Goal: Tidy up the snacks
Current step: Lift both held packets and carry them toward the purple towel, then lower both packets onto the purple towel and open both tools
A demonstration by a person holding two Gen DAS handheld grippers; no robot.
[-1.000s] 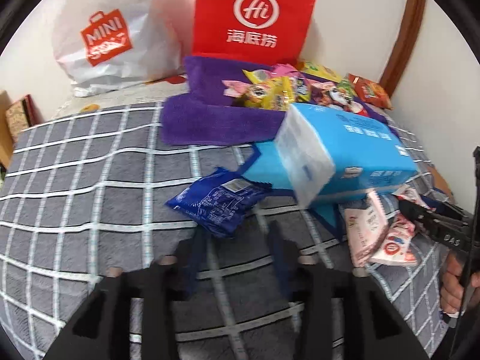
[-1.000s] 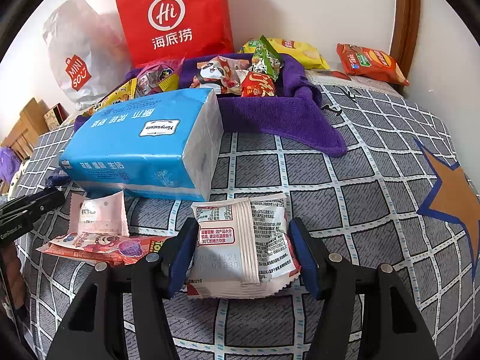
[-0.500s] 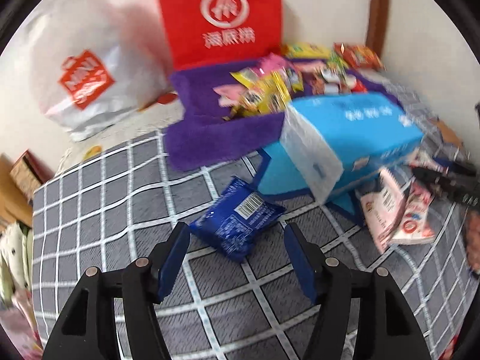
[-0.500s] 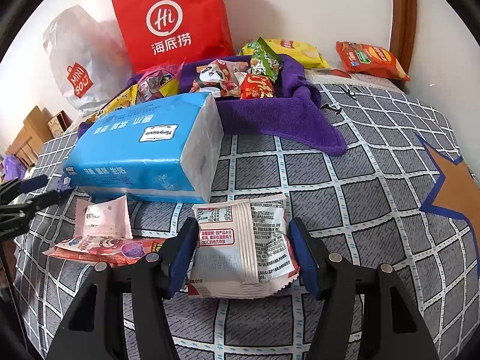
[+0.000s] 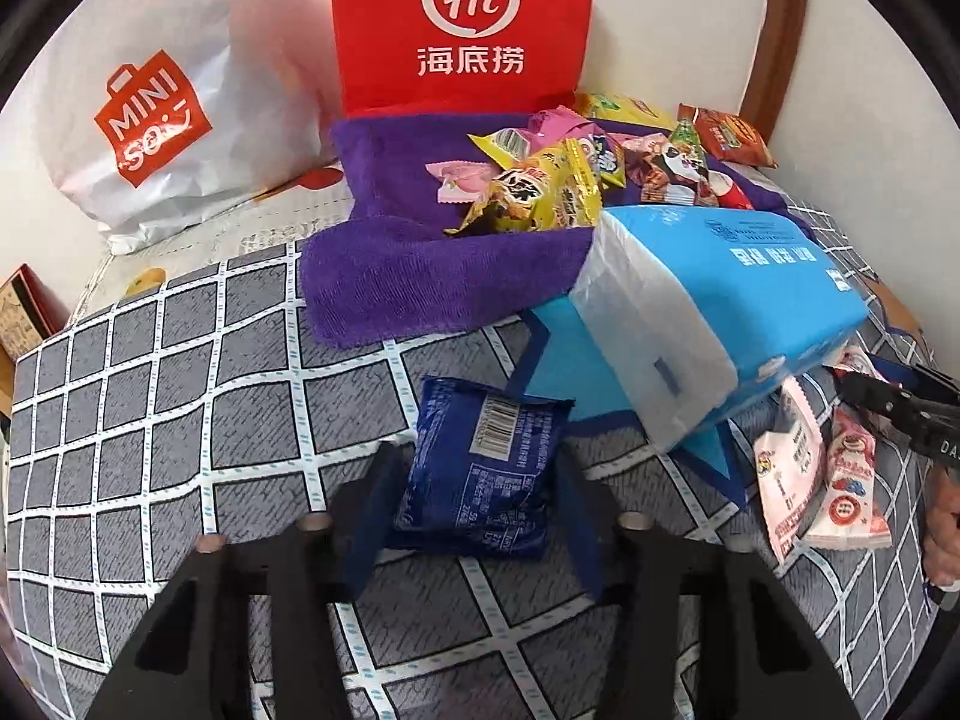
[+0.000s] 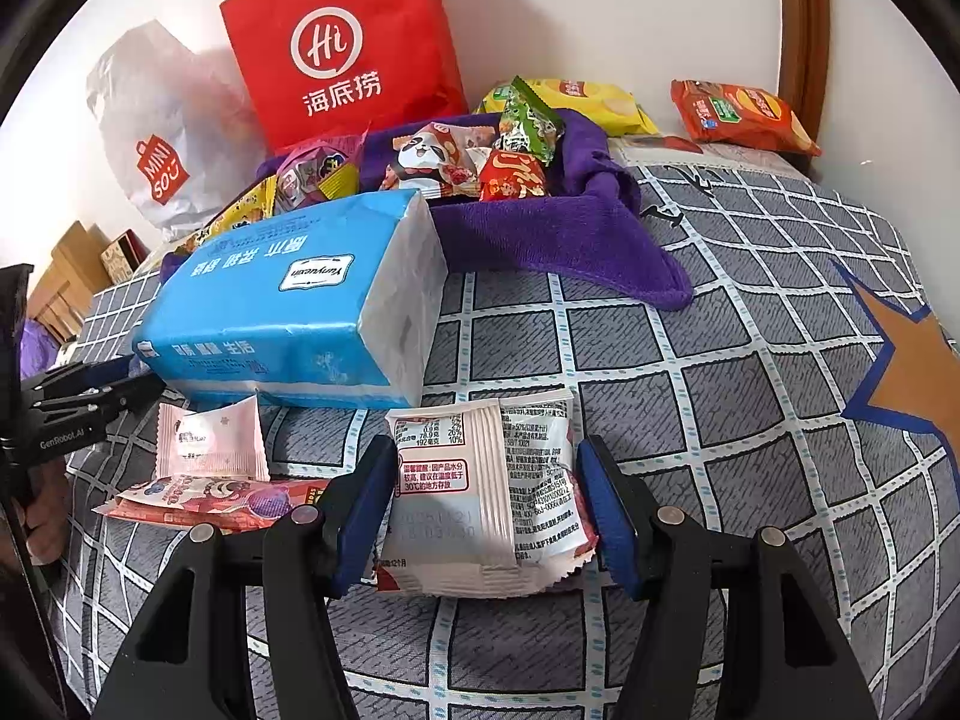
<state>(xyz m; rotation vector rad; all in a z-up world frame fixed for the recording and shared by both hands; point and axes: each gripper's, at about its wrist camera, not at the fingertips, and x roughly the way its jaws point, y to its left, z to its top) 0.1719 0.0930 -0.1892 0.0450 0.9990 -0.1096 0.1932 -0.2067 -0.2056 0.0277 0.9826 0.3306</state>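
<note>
My left gripper (image 5: 474,474) is open, its jaws on either side of a dark blue snack packet (image 5: 480,468) that lies on the grey checked bedspread (image 5: 180,396). My right gripper (image 6: 483,480) is open around a white snack packet (image 6: 486,492) printed with text, also lying on the bedspread. A purple towel (image 5: 420,264) behind holds a heap of several snack packets (image 5: 540,186). It also shows in the right wrist view (image 6: 552,228).
A big blue tissue pack (image 6: 300,300) lies between the grippers. Pink and red packets (image 6: 210,468) lie beside it. A red paper bag (image 6: 342,48) and a white plastic bag (image 5: 162,96) stand by the wall. Yellow (image 6: 576,102) and orange (image 6: 738,114) crisp bags lie at the back.
My left gripper has swung and moved in so that the blue packet now lies between its jaws. My right gripper has stayed around the white packet.
</note>
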